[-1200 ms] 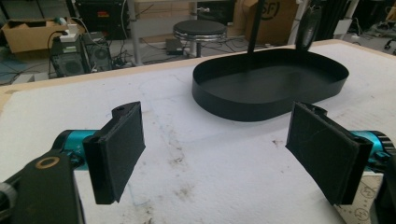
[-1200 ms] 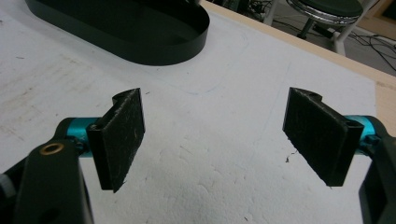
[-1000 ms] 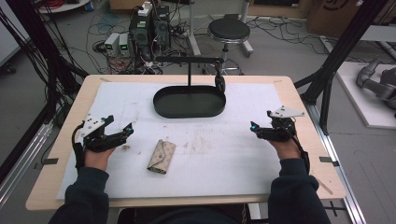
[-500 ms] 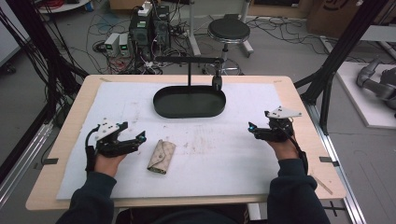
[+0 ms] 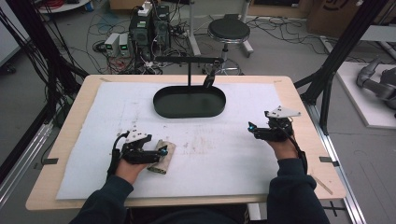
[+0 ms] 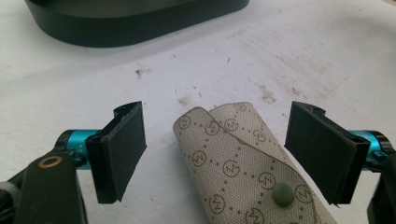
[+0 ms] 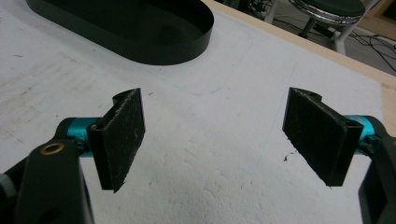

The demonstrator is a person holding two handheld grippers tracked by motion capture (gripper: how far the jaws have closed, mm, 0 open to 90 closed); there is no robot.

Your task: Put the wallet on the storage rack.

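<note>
A small beige patterned pouch [image 5: 161, 156] with a green snap button lies on the white mat near the front left. In the left gripper view the pouch [image 6: 243, 163] sits between the two black jaws, which stand wide apart and do not touch it. My left gripper [image 5: 161, 151] is open over the pouch's left side. My right gripper [image 5: 251, 127] hovers open at the right of the mat, with only bare mat [image 7: 210, 154] between its jaws.
A black oval tray [image 5: 189, 101] with an overhead bar stand sits at the back centre of the mat [image 5: 224, 154]. The wooden table edge [image 5: 303, 116] runs just right of the right hand. The tray's wall [image 6: 140, 25] lies ahead of the left gripper.
My left gripper has moved right and slightly toward me, from the mat's left side to the pouch, which now lies between its jaws. The right gripper has barely moved.
</note>
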